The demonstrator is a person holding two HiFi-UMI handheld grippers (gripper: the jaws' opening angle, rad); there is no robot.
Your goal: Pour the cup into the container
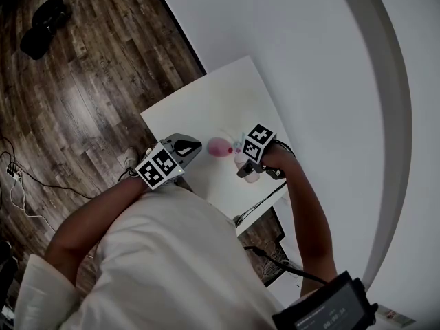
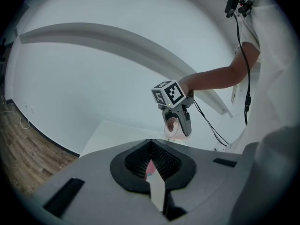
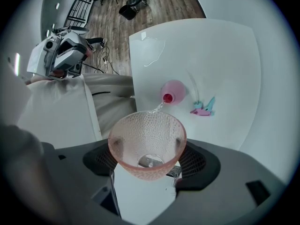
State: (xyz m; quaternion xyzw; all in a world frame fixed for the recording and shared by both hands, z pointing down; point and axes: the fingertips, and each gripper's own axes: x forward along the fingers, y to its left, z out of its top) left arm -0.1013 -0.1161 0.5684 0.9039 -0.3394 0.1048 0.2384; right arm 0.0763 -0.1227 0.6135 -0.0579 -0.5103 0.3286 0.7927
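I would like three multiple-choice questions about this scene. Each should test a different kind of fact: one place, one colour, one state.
1. Where does the pink container stand?
A) on the white table
B) on the wooden floor
C) on a chair

2. What colour is the cup held in the right gripper?
A) green
B) pink
C) black

3. How do the jaws of the left gripper stand?
A) wide apart
B) closed on the cup
C) together, holding nothing

Answers:
1 A: the right gripper view shows the container upright on the table.
2 B: the dimpled cup between the right gripper's jaws is translucent pink.
3 C: the left gripper view shows its jaws meeting with nothing between them.
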